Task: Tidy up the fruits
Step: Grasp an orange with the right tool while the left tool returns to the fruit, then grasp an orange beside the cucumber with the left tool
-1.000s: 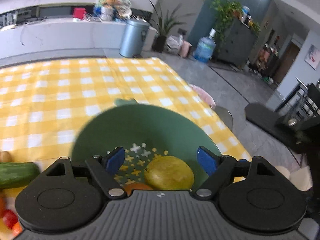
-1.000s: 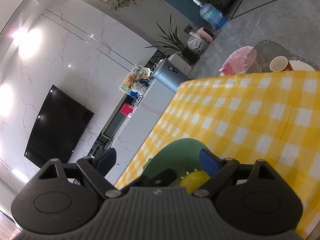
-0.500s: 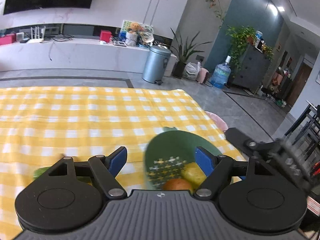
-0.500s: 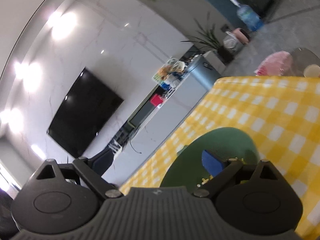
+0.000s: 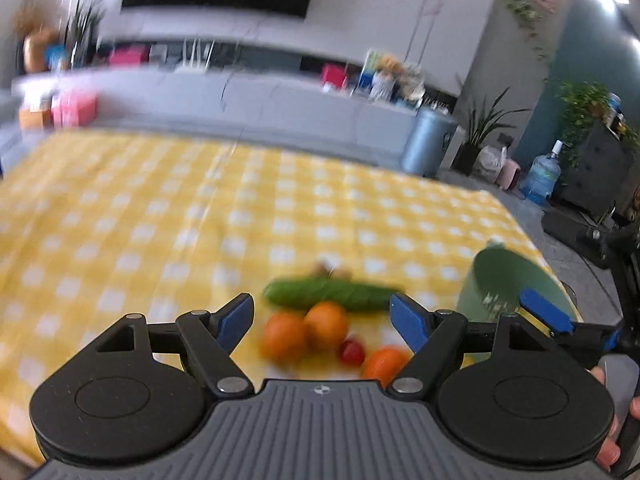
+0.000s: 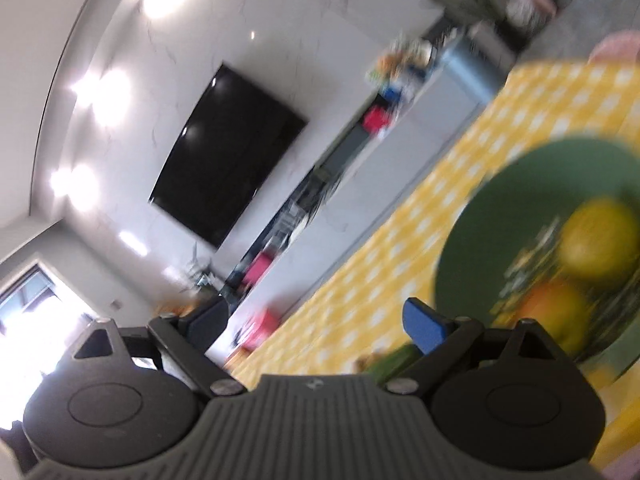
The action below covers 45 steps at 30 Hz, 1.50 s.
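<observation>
In the left wrist view my left gripper (image 5: 323,320) is open over a loose pile on the yellow checked cloth, touching none of it. The pile holds three oranges (image 5: 326,324), a small red fruit (image 5: 352,352) and a cucumber (image 5: 332,294) lying behind them. A green bowl (image 5: 508,280) stands to the right, with one of the right gripper's fingers (image 5: 544,316) over its rim. In the blurred right wrist view my right gripper (image 6: 316,320) is open and empty. To its right the bowl (image 6: 520,200) holds a yellow fruit (image 6: 600,236) and an orange-yellow fruit (image 6: 556,312).
The checked tablecloth (image 5: 160,220) stretches far to the left and back. A small brownish item (image 5: 332,270) lies behind the cucumber. A hand (image 5: 612,440) holds the right gripper at the lower right. The table's right edge runs just past the bowl.
My left gripper has swung left, away from above the bowl, and now faces the oranges and cucumber. The right gripper has turned, so the bowl now sits to the right of its fingers.
</observation>
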Each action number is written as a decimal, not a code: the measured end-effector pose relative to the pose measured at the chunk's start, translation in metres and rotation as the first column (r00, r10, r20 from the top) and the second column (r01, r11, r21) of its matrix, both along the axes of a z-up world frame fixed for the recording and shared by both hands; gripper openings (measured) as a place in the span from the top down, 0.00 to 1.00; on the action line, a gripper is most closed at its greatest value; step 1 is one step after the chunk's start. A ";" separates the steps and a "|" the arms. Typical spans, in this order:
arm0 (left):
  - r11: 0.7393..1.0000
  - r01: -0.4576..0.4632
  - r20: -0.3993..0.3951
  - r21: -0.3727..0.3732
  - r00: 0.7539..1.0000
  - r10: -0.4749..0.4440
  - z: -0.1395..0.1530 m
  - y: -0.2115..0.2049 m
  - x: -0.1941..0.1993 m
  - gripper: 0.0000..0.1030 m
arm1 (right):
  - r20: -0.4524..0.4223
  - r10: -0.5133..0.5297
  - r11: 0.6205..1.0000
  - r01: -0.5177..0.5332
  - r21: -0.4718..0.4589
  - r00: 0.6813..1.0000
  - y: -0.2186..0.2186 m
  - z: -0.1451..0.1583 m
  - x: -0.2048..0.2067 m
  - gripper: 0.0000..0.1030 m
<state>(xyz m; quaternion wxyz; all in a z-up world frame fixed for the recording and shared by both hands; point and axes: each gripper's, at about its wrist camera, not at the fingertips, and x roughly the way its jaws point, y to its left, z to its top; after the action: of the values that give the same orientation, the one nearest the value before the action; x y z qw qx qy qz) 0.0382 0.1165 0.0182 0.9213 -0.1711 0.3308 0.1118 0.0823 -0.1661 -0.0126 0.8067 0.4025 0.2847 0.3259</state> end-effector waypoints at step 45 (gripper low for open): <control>0.949 -0.037 -0.140 -0.313 0.990 -0.008 -0.089 0.073 0.021 0.12 | -0.196 0.142 0.678 -0.239 -0.695 0.970 0.127 -0.048 0.005 0.58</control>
<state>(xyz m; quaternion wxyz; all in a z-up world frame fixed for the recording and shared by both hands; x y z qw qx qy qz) 0.0597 0.1895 -0.0706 0.8559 -0.3101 0.4068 0.0759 0.0870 -0.0387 -0.0604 0.8412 0.0463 0.4791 0.2464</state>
